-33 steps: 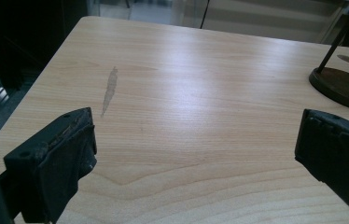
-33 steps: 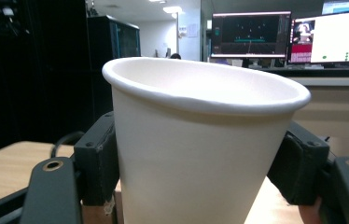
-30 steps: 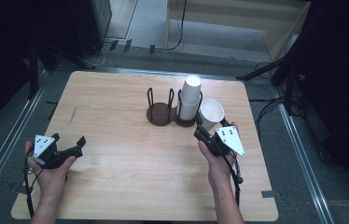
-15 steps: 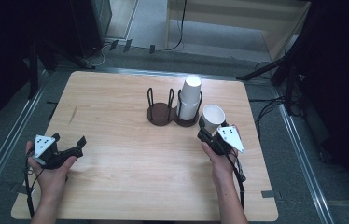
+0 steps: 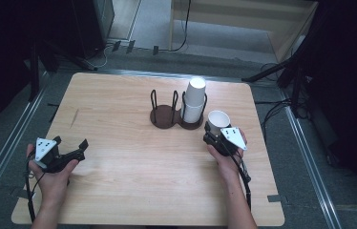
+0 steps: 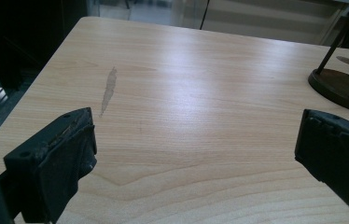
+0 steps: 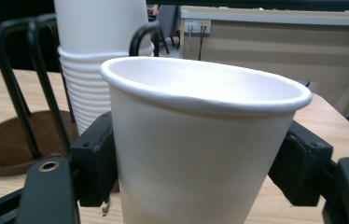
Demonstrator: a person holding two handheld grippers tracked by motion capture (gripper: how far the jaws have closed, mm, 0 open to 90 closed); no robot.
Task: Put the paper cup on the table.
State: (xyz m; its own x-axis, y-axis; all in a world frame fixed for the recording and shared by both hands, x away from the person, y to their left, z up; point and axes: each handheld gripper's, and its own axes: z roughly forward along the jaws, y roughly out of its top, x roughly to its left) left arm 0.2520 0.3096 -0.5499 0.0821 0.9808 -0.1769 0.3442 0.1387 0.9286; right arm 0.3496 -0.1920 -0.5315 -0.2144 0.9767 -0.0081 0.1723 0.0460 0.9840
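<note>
The right gripper [image 5: 213, 128] has lowered the paper cup [image 5: 218, 119] beside the stacked holder [image 5: 176, 116], its jaws easing apart around it. Release looks near. The left gripper [image 5: 69, 153] rests wide open and empty on the surface [image 5: 133, 167].

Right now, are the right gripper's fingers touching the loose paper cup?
Touching. In the right gripper view, both fingers lie against the sides of the cup, no gap showing. The jaws have just been opening slightly, cup between them.

table [image 5: 119, 181] front wide open, cup rack [image 5: 176, 114] blocks ctr-back, cup stack [image 5: 194, 100] alongside
</note>
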